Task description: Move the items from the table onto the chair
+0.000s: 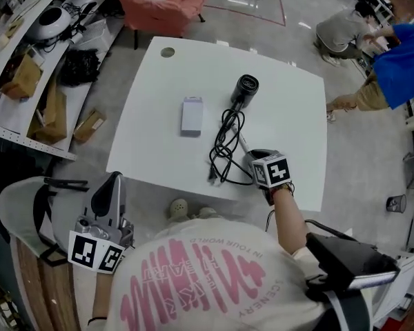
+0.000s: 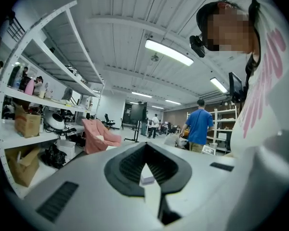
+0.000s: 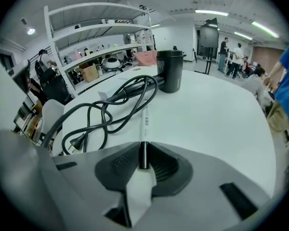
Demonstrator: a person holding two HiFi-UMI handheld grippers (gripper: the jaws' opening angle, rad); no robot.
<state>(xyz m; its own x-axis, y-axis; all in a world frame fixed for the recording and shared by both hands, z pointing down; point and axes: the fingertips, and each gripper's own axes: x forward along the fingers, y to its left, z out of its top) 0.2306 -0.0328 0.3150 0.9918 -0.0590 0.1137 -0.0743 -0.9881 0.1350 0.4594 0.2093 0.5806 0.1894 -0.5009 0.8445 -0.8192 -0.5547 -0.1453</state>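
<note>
On the white table (image 1: 290, 109) lies a black hair dryer (image 1: 245, 89) (image 3: 171, 71) with its cord (image 1: 224, 147) (image 3: 101, 114) looped toward the near edge. A small pale box (image 1: 192, 115) rests left of it. Beside the cord is a thin white pen (image 3: 145, 114) with a black end. My right gripper (image 1: 254, 158) (image 3: 143, 153) points down at the table, shut on that black end. My left gripper (image 1: 112, 180) (image 2: 145, 150) hangs off the table's near left corner, shut with nothing in it. The pink chair (image 1: 162, 2) (image 2: 98, 136) stands beyond the far edge.
Shelving with boxes and a bag (image 1: 45, 81) runs along the left. A person in a blue shirt (image 1: 400, 64) and a crouching person (image 1: 341, 33) are at the far right. A round cable hole (image 1: 168, 52) marks the table's far left corner.
</note>
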